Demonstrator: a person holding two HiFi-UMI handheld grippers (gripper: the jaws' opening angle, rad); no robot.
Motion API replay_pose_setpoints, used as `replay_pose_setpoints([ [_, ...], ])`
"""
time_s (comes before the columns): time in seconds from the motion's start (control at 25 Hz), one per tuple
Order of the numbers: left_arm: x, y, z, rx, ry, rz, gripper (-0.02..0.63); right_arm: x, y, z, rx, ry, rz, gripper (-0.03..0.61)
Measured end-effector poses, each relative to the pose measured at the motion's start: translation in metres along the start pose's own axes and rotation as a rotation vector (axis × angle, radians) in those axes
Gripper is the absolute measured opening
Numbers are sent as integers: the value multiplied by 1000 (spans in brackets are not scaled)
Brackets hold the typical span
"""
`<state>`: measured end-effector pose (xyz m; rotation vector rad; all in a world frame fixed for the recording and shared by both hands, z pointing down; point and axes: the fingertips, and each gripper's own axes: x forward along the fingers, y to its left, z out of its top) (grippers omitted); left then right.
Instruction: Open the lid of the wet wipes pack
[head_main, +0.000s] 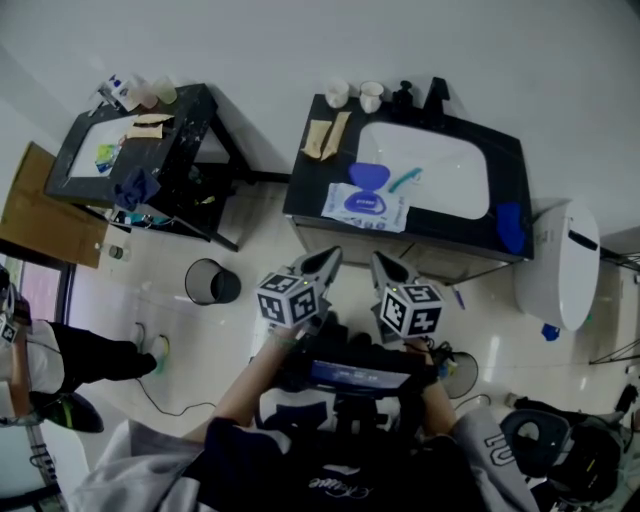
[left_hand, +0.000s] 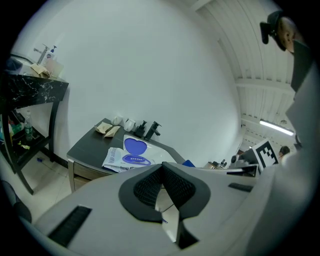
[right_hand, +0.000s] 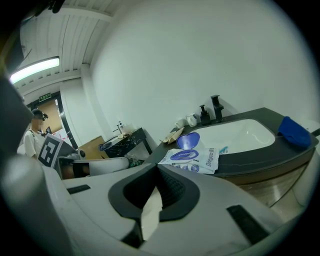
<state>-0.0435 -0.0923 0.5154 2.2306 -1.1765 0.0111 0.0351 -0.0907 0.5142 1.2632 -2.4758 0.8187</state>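
Note:
The wet wipes pack (head_main: 366, 205) is white and blue and lies flat on the black counter (head_main: 310, 180), just left of the white basin (head_main: 430, 170). Its blue lid (head_main: 368, 176) stands flipped up at the far end of the pack. Both grippers hover in the air well short of the counter and touch nothing. My left gripper (head_main: 328, 260) and right gripper (head_main: 382, 264) are side by side with their jaws shut and empty. The left gripper view shows the pack (left_hand: 125, 160) beyond the shut jaws; the right gripper view shows the pack (right_hand: 192, 159) and the lid (right_hand: 188, 140).
Two cups (head_main: 354, 95) and a black tap (head_main: 437, 95) stand at the counter's back. A blue cloth (head_main: 509, 226) lies on its right edge. A toilet (head_main: 560, 262) is at the right, a bin (head_main: 210, 282) and cluttered side table (head_main: 130, 150) at the left. A person (head_main: 40, 360) stands far left.

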Motion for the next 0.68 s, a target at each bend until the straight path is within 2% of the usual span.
replay_pose_setpoints([
  [0.68, 6, 1, 1, -2, 4, -6, 6, 0, -7, 0, -7, 9, -16, 12],
])
